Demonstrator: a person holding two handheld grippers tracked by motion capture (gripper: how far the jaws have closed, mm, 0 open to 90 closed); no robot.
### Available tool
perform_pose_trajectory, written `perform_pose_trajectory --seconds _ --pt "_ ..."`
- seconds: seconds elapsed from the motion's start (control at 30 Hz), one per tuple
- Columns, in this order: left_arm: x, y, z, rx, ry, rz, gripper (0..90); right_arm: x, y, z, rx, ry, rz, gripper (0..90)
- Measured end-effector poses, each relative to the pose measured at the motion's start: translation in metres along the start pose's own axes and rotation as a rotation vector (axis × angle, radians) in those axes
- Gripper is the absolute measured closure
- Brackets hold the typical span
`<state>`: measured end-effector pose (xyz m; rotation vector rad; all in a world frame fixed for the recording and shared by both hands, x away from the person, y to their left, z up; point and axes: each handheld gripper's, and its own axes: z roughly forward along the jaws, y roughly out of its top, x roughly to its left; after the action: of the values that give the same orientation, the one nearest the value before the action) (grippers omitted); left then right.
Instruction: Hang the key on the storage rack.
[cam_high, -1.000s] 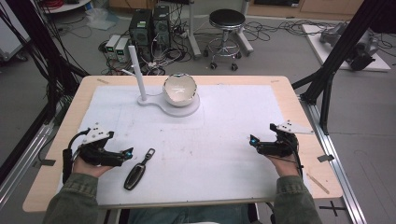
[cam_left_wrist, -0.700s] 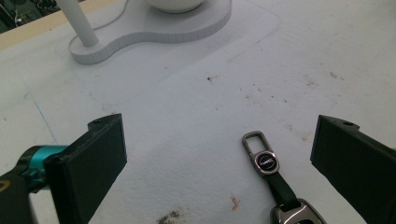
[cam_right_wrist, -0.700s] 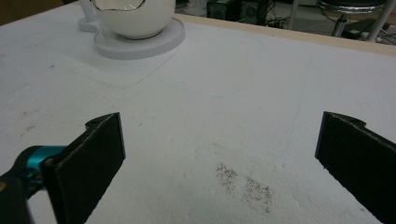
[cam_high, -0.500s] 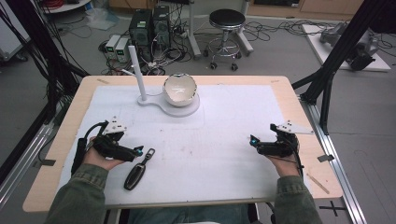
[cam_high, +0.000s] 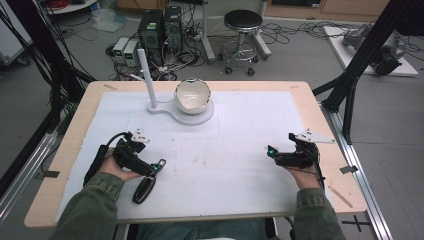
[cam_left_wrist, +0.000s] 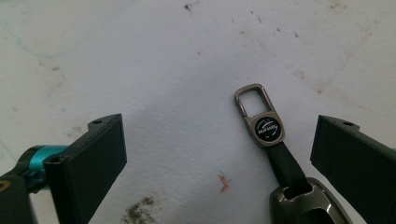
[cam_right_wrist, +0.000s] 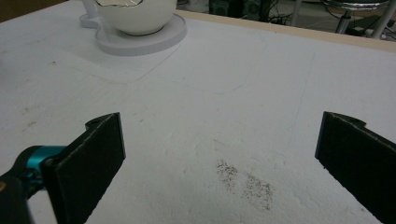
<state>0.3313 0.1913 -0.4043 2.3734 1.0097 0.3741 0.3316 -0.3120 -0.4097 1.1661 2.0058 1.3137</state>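
Note:
A dark key fob (cam_high: 143, 190) lies on the white mat near the table's front left, its strap and metal clasp (cam_high: 161, 163) pointing away from me. My left gripper (cam_high: 154, 169) hovers over that strap end. In the left gripper view it (cam_left_wrist: 219, 135) is open; the fob (cam_left_wrist: 308, 207), the round badge (cam_left_wrist: 267, 128) and the clasp (cam_left_wrist: 252, 99) lie between the jaws, close to the right-hand one and touching neither. My right gripper (cam_high: 272, 154) rests at the front right, open (cam_right_wrist: 219, 135) over bare mat.
A white bowl (cam_high: 192, 94) sits on a white stand base (cam_high: 200, 119) with an upright post (cam_high: 149, 77) at the back centre of the table (cam_high: 310, 107). The bowl (cam_right_wrist: 137, 16) is far ahead of the right gripper. Dirt smudges mark the mat (cam_right_wrist: 245, 182).
My left gripper has moved right and slightly forward, from the table's left side to over the key fob's strap end. The right gripper has stayed put.

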Motion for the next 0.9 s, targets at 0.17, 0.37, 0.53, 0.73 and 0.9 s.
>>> perform_pose_trajectory --seconds 0.17,0.37,0.53,0.73,0.9 --pt "-0.003 0.006 0.007 0.085 -0.046 -0.005 4.0 0.000 0.000 0.000 0.004 0.003 -0.003 0.6" --pt "-0.011 0.014 0.022 0.244 -0.085 -0.001 6.8 0.000 0.000 0.000 0.004 0.009 -0.009 0.6" --pt "-0.012 0.020 0.025 0.304 -0.102 -0.027 9.3 0.001 -0.001 0.001 0.013 0.014 -0.014 0.6" --pt "-0.011 0.021 0.025 0.316 -0.091 -0.040 13.4 0.001 -0.001 0.002 0.018 0.013 -0.021 0.6" --pt "-0.011 0.020 0.024 0.314 -0.102 -0.035 26.5 0.002 -0.001 0.002 0.022 0.016 -0.020 0.6"
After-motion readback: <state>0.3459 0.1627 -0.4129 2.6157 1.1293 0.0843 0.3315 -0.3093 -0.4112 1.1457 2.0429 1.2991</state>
